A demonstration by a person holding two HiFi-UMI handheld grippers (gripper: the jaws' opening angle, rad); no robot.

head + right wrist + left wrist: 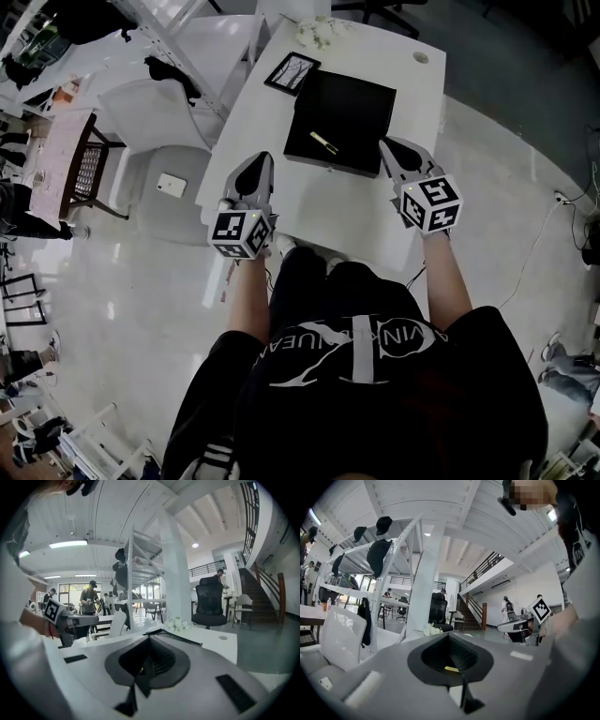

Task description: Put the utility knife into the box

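A yellow utility knife [323, 142] lies inside the flat black box [361, 103] on the white table [323, 211]. My left gripper [260, 161] is over the table's left edge, left of the box's near corner, jaws together and empty. My right gripper [387, 143] is at the box's near right corner, also shut on nothing. In the left gripper view, a yellow sliver of the knife [451, 669] shows past the shut left gripper [450, 654], and the other gripper's marker cube [540, 608] is at the right. The right gripper [149, 660] fills the lower half of its own view.
A black-framed picture [292, 72] and a bunch of white flowers [319, 36] lie on the table beyond the box. A white chair [150, 141] with a phone [172, 185] on its seat stands left of the table. People stand far off in the hall.
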